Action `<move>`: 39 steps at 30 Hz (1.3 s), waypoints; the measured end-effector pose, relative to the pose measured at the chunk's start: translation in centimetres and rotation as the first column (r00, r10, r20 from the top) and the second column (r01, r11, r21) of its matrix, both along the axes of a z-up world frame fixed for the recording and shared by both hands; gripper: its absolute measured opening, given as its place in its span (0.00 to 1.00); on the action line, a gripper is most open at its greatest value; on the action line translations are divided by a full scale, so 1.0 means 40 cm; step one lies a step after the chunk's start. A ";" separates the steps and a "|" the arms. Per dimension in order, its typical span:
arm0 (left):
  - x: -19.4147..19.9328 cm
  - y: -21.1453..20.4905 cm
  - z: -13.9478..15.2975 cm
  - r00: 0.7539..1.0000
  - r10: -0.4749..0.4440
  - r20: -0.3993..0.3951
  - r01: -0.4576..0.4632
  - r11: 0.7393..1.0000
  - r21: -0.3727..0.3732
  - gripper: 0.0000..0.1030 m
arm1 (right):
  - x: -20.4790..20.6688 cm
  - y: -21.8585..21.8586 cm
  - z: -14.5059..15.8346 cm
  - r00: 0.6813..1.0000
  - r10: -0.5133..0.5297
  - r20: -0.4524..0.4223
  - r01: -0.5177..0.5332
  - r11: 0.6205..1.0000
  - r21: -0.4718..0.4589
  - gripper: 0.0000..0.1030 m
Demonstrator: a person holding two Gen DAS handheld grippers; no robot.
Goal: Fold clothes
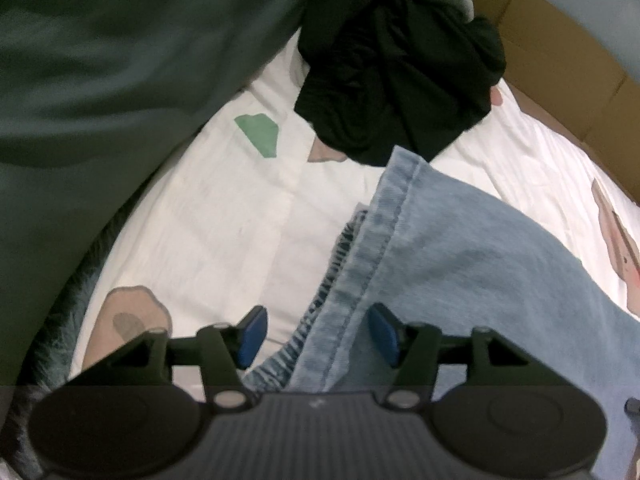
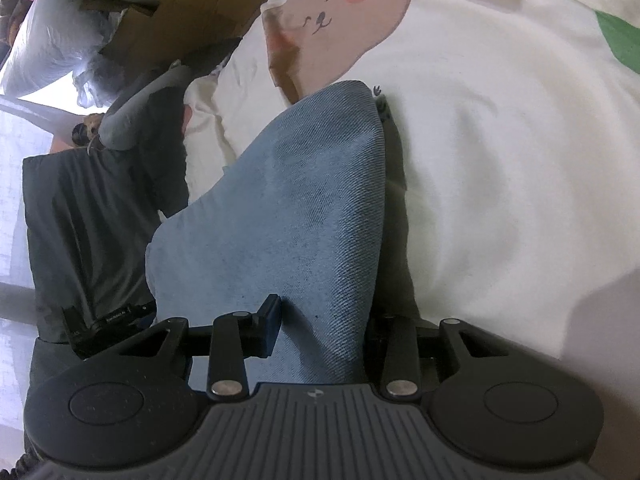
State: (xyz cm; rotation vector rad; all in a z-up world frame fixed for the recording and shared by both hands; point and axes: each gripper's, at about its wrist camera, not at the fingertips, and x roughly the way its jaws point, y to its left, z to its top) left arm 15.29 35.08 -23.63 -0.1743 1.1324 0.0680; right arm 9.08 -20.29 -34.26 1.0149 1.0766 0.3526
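Folding the jeans on the bed: the left gripper stands with fingers apart, hem lying loose between them; the right gripper pinches a raised denim fold. Next I'd judge that fold gets carried across and laid flat

Jeans lie on bedsheet, before crumpled garment.

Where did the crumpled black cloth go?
In the left wrist view, the crumpled black cloth lies top centre on the white printed bedsheet, just beyond the hem of the light blue denim jeans.
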 end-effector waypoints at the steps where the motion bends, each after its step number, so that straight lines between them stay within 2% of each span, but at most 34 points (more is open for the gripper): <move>1: 0.000 0.001 -0.001 1.000 0.003 0.001 -0.003 1.000 0.002 0.63 | -0.001 -0.004 -0.003 1.000 -0.014 -0.016 0.015 1.000 0.025 0.30; 2: 0.000 0.002 -0.002 1.000 0.007 0.001 -0.007 1.000 0.003 0.66 | -0.003 -0.007 -0.002 1.000 -0.024 -0.020 0.025 0.999 0.044 0.18; 3: -0.001 0.005 -0.003 1.000 0.013 0.002 -0.013 1.000 0.002 0.67 | -0.008 -0.008 0.002 1.000 -0.026 -0.007 0.026 0.998 0.058 0.15; 6: -0.003 0.017 -0.009 1.000 0.023 0.004 -0.023 1.000 -0.012 0.72 | -0.020 -0.011 0.010 0.999 -0.029 0.021 0.027 0.996 0.083 0.15; 8: -0.003 0.026 -0.012 1.000 0.031 0.005 -0.031 0.999 -0.028 0.74 | -0.020 -0.003 -0.005 1.000 -0.003 -0.007 0.004 0.999 0.035 0.18; 10: -0.003 0.033 -0.014 0.999 0.041 0.003 -0.041 0.998 -0.042 0.75 | -0.020 0.000 -0.018 1.000 0.006 -0.018 -0.006 0.999 0.033 0.19; 15: -0.002 0.027 -0.010 1.000 0.031 0.003 -0.031 0.999 -0.024 0.75 | -0.025 -0.010 -0.026 0.999 0.028 -0.024 -0.026 0.998 0.059 0.25; 21: -0.001 0.022 -0.009 0.999 0.038 0.008 -0.038 0.999 -0.011 0.76 | -0.042 -0.010 -0.028 0.998 0.050 -0.028 -0.048 0.997 0.066 0.25; 23: 0.001 0.021 -0.011 0.999 0.045 0.012 -0.045 0.999 -0.010 0.76 | -0.042 -0.001 -0.023 0.999 0.046 -0.022 -0.045 0.998 0.045 0.23; 24: 0.002 0.021 -0.011 0.999 0.047 0.015 -0.047 0.999 -0.012 0.76 | -0.041 0.004 -0.019 0.999 0.043 -0.021 -0.042 0.999 0.032 0.14; 27: 0.001 0.022 -0.009 0.999 0.045 0.025 -0.045 0.999 -0.025 0.74 | -0.036 0.018 0.016 0.999 0.031 -0.014 -0.031 0.999 -0.012 0.07; 33: -0.001 0.032 -0.003 0.999 0.050 0.021 -0.049 0.996 -0.071 0.71 | -0.031 -0.011 0.124 0.999 0.030 0.015 -0.029 0.999 -0.015 0.05; 36: -0.007 0.028 0.001 0.998 0.052 0.024 -0.049 0.991 -0.122 0.67 | -0.010 -0.011 0.177 0.998 0.060 0.004 -0.060 0.998 -0.025 0.05; 39: -0.014 0.013 0.002 0.999 0.033 0.028 -0.028 0.985 -0.167 0.68 | 0.010 -0.012 0.236 0.996 0.086 0.019 -0.085 0.996 -0.034 0.05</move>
